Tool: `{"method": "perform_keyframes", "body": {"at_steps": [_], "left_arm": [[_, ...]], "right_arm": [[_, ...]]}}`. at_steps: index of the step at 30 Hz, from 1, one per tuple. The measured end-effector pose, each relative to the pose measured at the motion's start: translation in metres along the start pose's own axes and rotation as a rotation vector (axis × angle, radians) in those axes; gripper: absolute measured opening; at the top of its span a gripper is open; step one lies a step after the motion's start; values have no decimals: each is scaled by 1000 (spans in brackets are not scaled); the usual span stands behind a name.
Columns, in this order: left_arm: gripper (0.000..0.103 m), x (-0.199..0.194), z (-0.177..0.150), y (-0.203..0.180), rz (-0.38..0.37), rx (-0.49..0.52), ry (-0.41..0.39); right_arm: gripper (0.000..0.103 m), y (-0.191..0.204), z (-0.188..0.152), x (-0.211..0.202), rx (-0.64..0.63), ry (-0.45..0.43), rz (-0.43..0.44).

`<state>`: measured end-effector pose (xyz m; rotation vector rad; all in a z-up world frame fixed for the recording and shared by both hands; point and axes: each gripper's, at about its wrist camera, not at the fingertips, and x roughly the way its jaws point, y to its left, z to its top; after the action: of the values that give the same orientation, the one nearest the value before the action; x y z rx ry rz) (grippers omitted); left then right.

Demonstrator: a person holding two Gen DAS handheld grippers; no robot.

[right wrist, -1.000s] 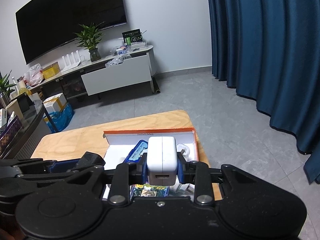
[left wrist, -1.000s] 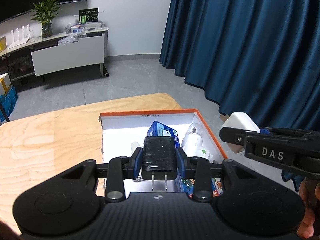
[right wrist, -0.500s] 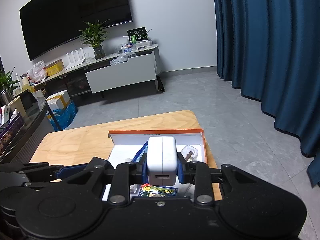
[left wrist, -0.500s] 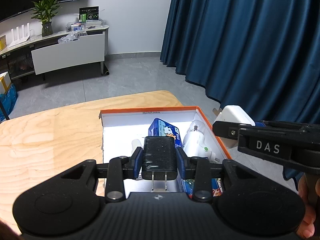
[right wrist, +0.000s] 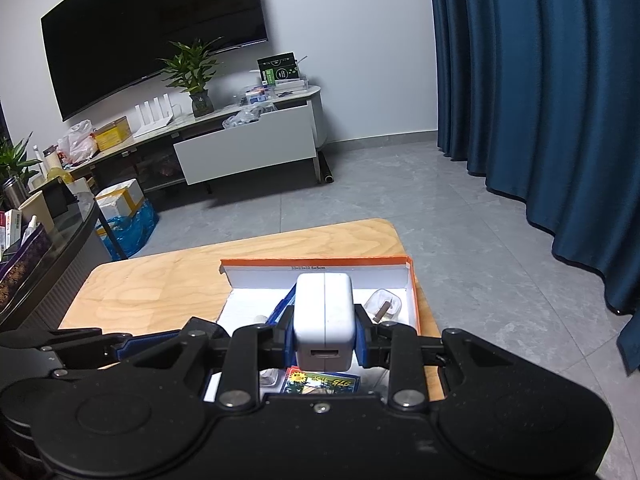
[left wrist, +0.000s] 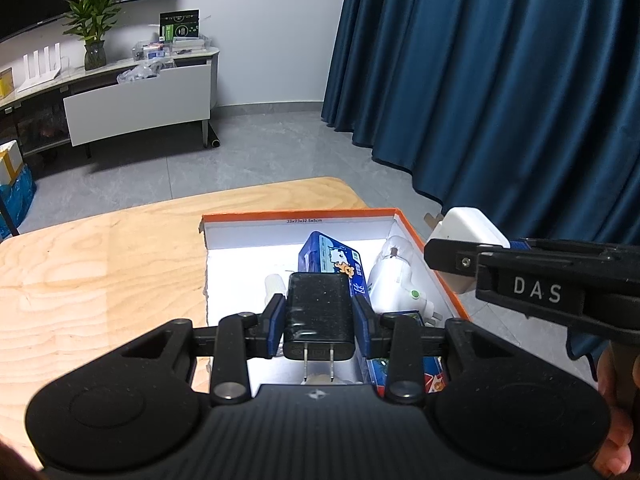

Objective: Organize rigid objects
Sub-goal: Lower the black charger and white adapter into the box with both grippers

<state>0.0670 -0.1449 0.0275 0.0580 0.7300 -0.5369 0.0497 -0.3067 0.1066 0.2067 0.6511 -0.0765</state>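
Note:
My left gripper [left wrist: 319, 318] is shut on a black plug adapter [left wrist: 318, 308], prongs pointing back at the camera, above the open orange-rimmed white box [left wrist: 300, 216]. My right gripper [right wrist: 324, 330] is shut on a white charger block [right wrist: 324, 312] above the same box [right wrist: 316, 263]. In the left wrist view the right gripper with the white charger [left wrist: 466, 232] hangs over the box's right rim. Inside the box lie a blue packet [left wrist: 334, 258], a white plug device [left wrist: 394, 276] and a colourful card pack [right wrist: 320, 380].
The box sits on a light wooden table [left wrist: 100, 264] near its far right corner. Beyond the table edge is grey tiled floor, a blue curtain [left wrist: 500, 80] on the right, and a TV cabinet [right wrist: 244, 148] at the back wall.
Both grippers have moved slightly forward and toward the box; the right gripper with the white charger has shifted left, over the box's right rim. Both grips are unchanged.

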Motion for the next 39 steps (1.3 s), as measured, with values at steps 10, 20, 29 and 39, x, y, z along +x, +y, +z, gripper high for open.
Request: {"method": "perform_keyframes", "body": {"at_steps": [10, 20, 29, 39], "left_arm": [[36, 1, -1, 1, -6, -3, 4], [36, 2, -4, -4, -10, 5, 6], [36, 3, -5, -5, -13, 4, 6], [36, 4, -7, -7, -19, 6, 11]], "right_arm": [[35, -2, -2, 0, 0, -1, 3], [35, -3, -2, 0, -3, 2, 9], [35, -2, -2, -1, -3, 8, 11], [35, -3, 1, 0, -6, 15, 16]]}}
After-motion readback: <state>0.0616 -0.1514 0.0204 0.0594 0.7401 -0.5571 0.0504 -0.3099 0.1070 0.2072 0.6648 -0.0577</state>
